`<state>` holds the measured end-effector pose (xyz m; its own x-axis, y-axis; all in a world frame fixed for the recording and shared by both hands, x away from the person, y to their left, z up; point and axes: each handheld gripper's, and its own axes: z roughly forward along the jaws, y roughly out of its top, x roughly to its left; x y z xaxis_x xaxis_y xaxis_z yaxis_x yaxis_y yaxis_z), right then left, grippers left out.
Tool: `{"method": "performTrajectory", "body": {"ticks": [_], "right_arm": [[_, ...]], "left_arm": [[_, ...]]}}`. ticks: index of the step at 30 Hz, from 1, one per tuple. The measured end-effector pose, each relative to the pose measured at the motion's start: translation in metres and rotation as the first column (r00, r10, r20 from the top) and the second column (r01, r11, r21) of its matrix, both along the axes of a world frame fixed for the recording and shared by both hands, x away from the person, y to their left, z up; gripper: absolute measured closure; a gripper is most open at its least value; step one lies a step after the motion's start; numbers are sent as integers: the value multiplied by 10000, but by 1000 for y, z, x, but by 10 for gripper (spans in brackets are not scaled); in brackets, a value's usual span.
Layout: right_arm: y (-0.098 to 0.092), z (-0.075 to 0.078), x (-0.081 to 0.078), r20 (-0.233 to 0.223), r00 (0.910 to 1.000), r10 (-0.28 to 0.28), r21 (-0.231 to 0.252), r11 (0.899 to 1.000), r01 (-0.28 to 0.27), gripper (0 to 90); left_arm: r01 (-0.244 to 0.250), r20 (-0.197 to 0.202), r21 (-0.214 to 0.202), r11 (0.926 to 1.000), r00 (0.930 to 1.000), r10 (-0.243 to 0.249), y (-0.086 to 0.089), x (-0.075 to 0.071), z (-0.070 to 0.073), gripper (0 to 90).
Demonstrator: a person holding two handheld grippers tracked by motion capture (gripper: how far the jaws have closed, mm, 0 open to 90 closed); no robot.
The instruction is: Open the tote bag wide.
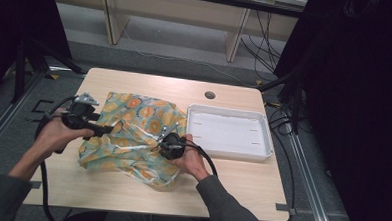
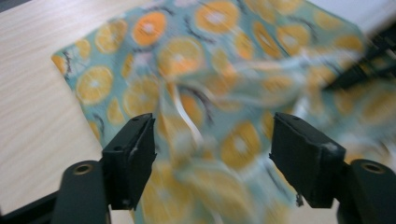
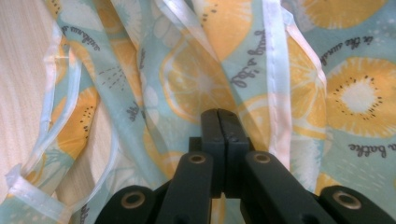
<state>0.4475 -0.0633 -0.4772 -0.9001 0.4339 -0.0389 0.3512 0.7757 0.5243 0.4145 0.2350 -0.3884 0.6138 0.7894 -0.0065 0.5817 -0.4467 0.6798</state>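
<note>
Right gripper [image 3: 218,116]: jaws pressed fully together, tips lying against the fruit-print bag [image 3: 196,84]; whether a fold of the film is pinched between them cannot be told, since the tips themselves cover the contact line. Left gripper [image 2: 212,154]: jaws standing wide apart, nothing between the pads, the bag lying beyond and below them; this view is motion-blurred, so the bag's folds on its right side are hard to separate. In the high view the right gripper [image 1: 168,142] sits on the bag's right portion, just beside the white tray [image 1: 265,143], with the right hand [image 1: 192,160] covering the bag's lower right corner. The left gripper [image 1: 108,130] is held at the bag's left edge by the left hand [image 1: 57,137], whose forearm is cut off at the bottom border. The bag [image 1: 133,118] lies crumpled at mid-table, its right edge touching or nearly touching the tray; I cannot tell which. Open tabletop [image 1: 145,83] remains behind the bag and along the near edge; the tray's right rim runs close to the table's right edge. Script lettering is printed on the bag in the right gripper view, too slanted and partial to read with confidence. A round grommet hole [image 1: 209,95] lies behind the tray.
</note>
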Motion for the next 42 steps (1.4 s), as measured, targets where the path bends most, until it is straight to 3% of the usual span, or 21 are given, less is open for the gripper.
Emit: {"method": "performTrajectory", "body": {"ticks": [3, 5, 6, 7, 9, 10, 11, 13, 15, 17, 18, 19, 20, 22, 24, 25, 28, 32, 36, 37, 42], "right_arm": [[-1, 1, -1, -142, 9997, -179, 76, 9998, 180, 900], [-2, 3, -1, -81, 10000, -30, 165, 9999, 31, 900], [-4, 5, 2, 286, 9988, 390, 289, 9988, -398, 900], [-4, 9, -5, -217, 9992, -339, 378, 9987, 347, 900], [-7, 13, -4, 221, 9997, -95, 611, 9981, 81, 861], [-10, 21, -11, 503, 9974, -524, 764, 9959, 484, 781], [-10, 21, -11, 503, 9974, -524, 764, 9959, 484, 781], [-15, 35, -18, 1005, 9919, -781, 941, 9932, 687, 677], [-24, 51, -25, 1563, 9812, -1135, 1156, 9887, 960, 606], [-27, 52, -25, 1745, 9771, -1219, 940, 9898, 1067, 569], [-29, 50, -24, 1658, 9768, -1354, 624, 9900, 1267, 518], [-30, 45, -21, 1492, 9809, -1250, 280, 9921, 1222, 468], [-32, 32, -20, 610, 9905, -1228, -199, 9920, 1243, 441], [-32, 27, -18, 426, 9924, -1154, -292, 9927, 1167, 444], [-31, 17, -16, 217, 9944, -1034, -537, 9931, 1044, 563], [-31, 15, -14, 78, 9965, -835, -544, 9950, 838, 707], [-36, 24, -13, -230, 9992, -318, 104, 9994, 320, 900], [-40, 40, -29, -716, 9965, -442, 626, 9968, 488, 900], [-51, 66, -45, -75, 10000, 60, 1481, 9890, -48, 900], [-51, 66, -45, -75, 10000, 60, 1481, 9890, -48, 900], [-52, 79, -31, 54, 9996, -294, 1958, 9802, 278, 900]], "left_arm": [[602, -89, 1027, 9929, 9982, -596, 0, -36, -11, 282], [525, 20, 1673, 9845, 9986, -536, -1, -53, -29, 278], [519, 20, 1969, 9790, 9986, -533, -2, -58, -39, 275], [487, 14, 2256, 9730, 9987, -503, -3, -61, -49, 274], [725, 95, 3222, 9439, 9968, -798, -7, -57, -65, 284], [718, -50, 3339, 9399, 9972, -745, -10, -56, -71, 505], [987, -81, 3623, 9268, 9947, -1028, -9, -52, -72, 505], [731, 87, 3072, 9488, 9968, -796, -6, -46, -72, 711], [566, 466, 2770, 9592, 9963, -722, -1, -44, -64, 871], [826, 646, 2771, 9573, 9924, -1044, 0, -44, -61, 885], [827, 486, 2855, 9548, 9937, -1006, 1, -47, -57, 888], [806, 511, 2636, 9613, 9939, -974, 1, -49, -56, 889], [1000, 480, 2842, 9535, 9918, -1183, 2, -50, -53, 890], [993, 504, 2535, 9622, 9920, -1157, 3, -53, -51, 890], [1258, 656, 2449, 9614, 9871, -1459, 6, -54, -47, 890], [1284, 721, 2337, 9638, 9862, -1489, 6, -56, -46, 891], [1428, 660, 2065, 9680, 9850, -1593, 11, -63, -39, 891], [1793, 504, 1178, 9767, 9812, -1862, 14, -84, -30, 891], [2036, 499, 861, 9753, 9768, -2083, 21, -102, -15, 891], [2215, 611, 935, 9707, 9718, -2276, 24, -101, -10, 891], [1739, 980, 387, 9840, 9793, -1769, 34, -82, 8, 891]]}}
